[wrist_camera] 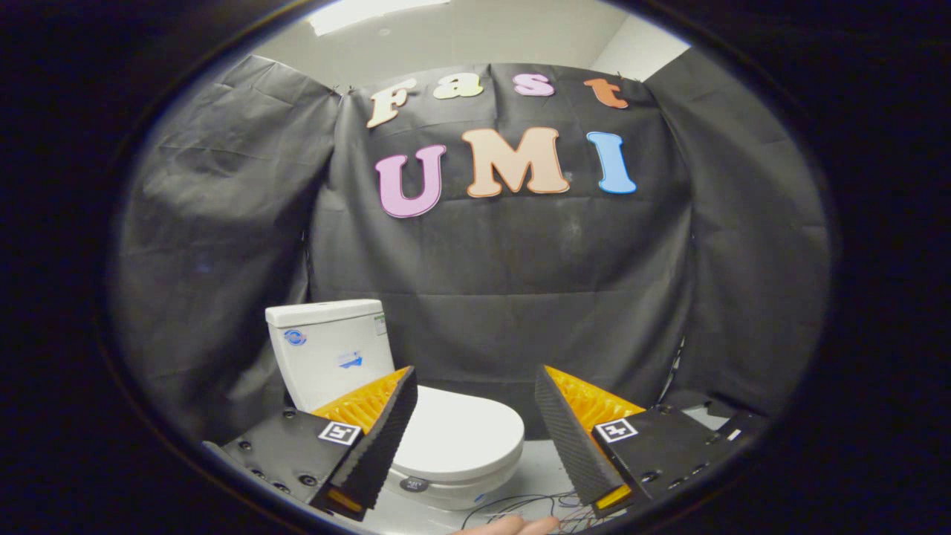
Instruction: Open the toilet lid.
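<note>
A white toilet stands ahead and to the left, its lid [457,435] lying flat and closed on the bowl. Behind the lid rises the white tank [330,349]. My gripper [475,379] is open, fingers spread wide, nothing between them. The left finger [379,438] overlaps the lid's left side in the view, though the toilet sits some way beyond and below the tips. The right finger [576,438] hangs to the right of the bowl. The lid's rounded front edge faces me.
Black cloth walls close in the booth behind and on both sides of the toilet. Thin cables [527,505] lie on the pale floor in front of the bowl. A person's fingertip [513,525] shows just under the fingers.
</note>
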